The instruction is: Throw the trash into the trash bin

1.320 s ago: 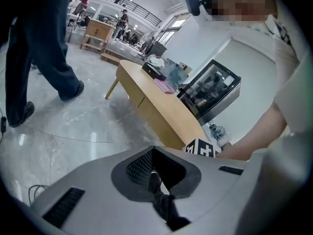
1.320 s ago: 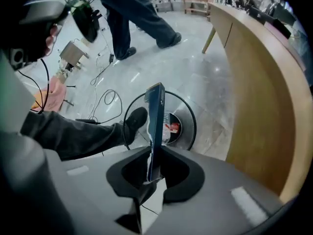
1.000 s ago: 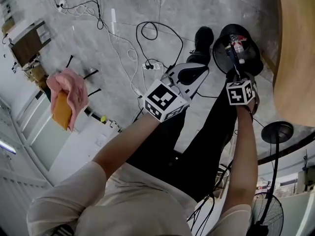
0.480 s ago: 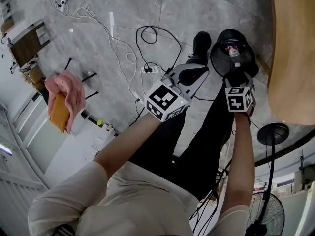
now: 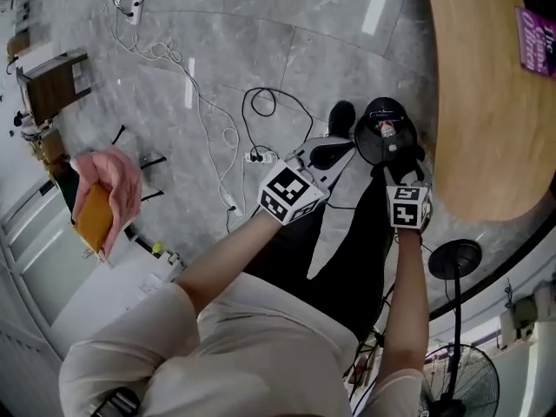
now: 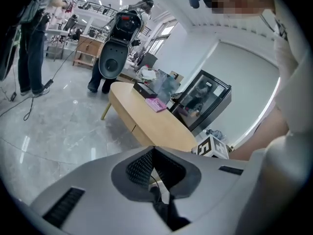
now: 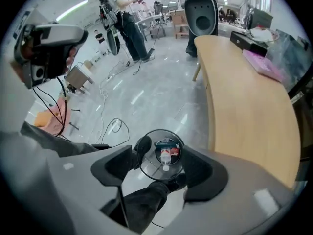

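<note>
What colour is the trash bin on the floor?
The trash bin is black, clearest in the head view.

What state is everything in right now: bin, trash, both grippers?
trash bin: upright on the floor, open top, trash inside.
bottle: inside the trash bin, not held.
right gripper: above the bin, jaws just opened, nothing between them.
left gripper: shut, empty.
</note>
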Motion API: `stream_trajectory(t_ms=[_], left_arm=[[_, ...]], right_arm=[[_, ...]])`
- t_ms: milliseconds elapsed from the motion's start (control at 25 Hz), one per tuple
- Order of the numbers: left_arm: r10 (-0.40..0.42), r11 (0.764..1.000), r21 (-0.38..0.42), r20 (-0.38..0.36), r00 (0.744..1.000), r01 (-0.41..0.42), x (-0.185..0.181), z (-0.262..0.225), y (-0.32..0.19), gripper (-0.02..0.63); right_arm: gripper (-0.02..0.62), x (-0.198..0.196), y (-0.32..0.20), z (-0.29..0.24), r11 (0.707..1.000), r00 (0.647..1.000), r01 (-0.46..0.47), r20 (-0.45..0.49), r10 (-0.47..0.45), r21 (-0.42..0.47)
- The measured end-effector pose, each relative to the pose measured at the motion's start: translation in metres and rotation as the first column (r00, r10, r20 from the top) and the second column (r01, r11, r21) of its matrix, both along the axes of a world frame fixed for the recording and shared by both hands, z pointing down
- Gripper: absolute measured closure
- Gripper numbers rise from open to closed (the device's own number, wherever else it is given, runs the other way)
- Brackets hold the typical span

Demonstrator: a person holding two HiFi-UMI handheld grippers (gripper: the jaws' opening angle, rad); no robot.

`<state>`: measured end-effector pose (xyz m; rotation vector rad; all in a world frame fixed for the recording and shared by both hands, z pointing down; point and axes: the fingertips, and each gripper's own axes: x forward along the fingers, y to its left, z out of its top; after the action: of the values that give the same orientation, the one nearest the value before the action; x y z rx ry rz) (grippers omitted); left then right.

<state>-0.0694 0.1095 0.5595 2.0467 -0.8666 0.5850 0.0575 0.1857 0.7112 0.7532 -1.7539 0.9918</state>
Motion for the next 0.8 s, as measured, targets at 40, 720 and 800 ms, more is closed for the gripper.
stream_trajectory(t_ms=[40, 720, 800], left_arm=[[0.007, 1.000, 0.010, -0.002, 1.000, -0.007, 0.001, -0.012, -0.003, 0.600], [0.248, 0.940, 0.240, 0.008, 0.969, -0.242, -0.004, -0.242, -0.052, 0.600], [0.281, 0.927, 0.258, 0.004, 0.960, -0.272, 0.001, -0.268, -0.052, 0.600]], right_arm=[[0.258, 0.003, -0.008, -0.018, 1.000, 1.000, -0.019, 0.011, 0.019, 0.021], [0.373, 0.059, -0.085, -0.347, 0.816, 0.916, -0.400, 0.172, 0.362, 0.417], [0.380, 0.074, -0.083, -0.383, 0.773, 0.899, -0.436, 0.186, 0.397, 0.461]])
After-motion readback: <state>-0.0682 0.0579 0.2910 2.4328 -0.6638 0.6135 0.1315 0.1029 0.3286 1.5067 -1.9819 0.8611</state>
